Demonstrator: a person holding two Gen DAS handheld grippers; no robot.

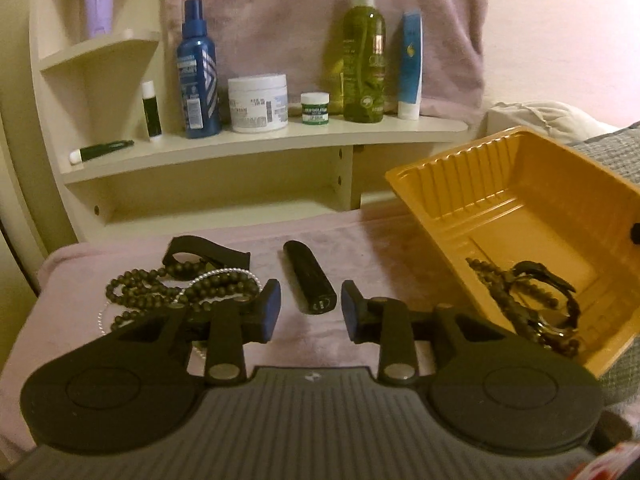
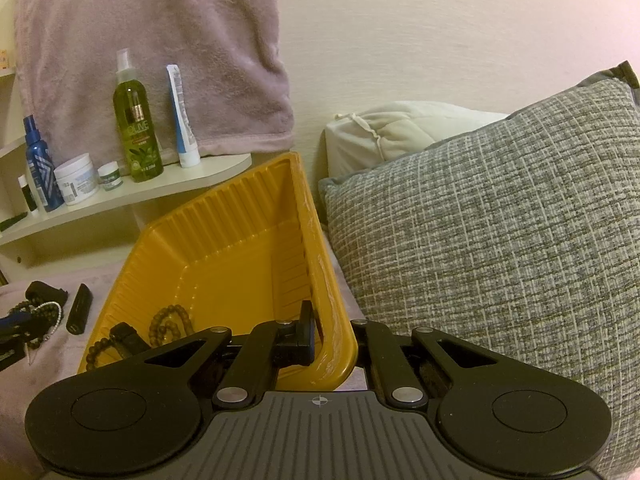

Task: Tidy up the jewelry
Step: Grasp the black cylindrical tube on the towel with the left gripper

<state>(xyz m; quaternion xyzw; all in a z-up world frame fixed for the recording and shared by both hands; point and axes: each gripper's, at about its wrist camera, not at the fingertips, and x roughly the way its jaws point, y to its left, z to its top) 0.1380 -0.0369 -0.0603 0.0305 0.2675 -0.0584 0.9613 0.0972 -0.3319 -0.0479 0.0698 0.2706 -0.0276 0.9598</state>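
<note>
My left gripper [image 1: 310, 312] is open, low over the pink blanket. A black tube [image 1: 309, 280] lies just ahead, its near end in the gap between the blue pads [image 1: 271, 309], which do not touch it. To the left is a pile of dark bead strings [image 1: 160, 292] with a thin silver chain [image 1: 224, 274] and a black strap [image 1: 204, 250]. A yellow plastic tray [image 1: 520, 176] on the right holds dark beads [image 1: 500, 292] and a black band [image 1: 556, 284]. My right gripper [image 2: 332, 336] is shut on the tray's side wall [image 2: 320, 264], one finger inside and the other outside it.
A cream shelf [image 1: 280, 140] behind carries a blue spray bottle [image 1: 198, 76], a white jar [image 1: 258, 102], a green bottle [image 1: 364, 64] and tubes. A grey woven cushion [image 2: 500, 220] and a white pillow [image 2: 400, 132] press close on the tray's right.
</note>
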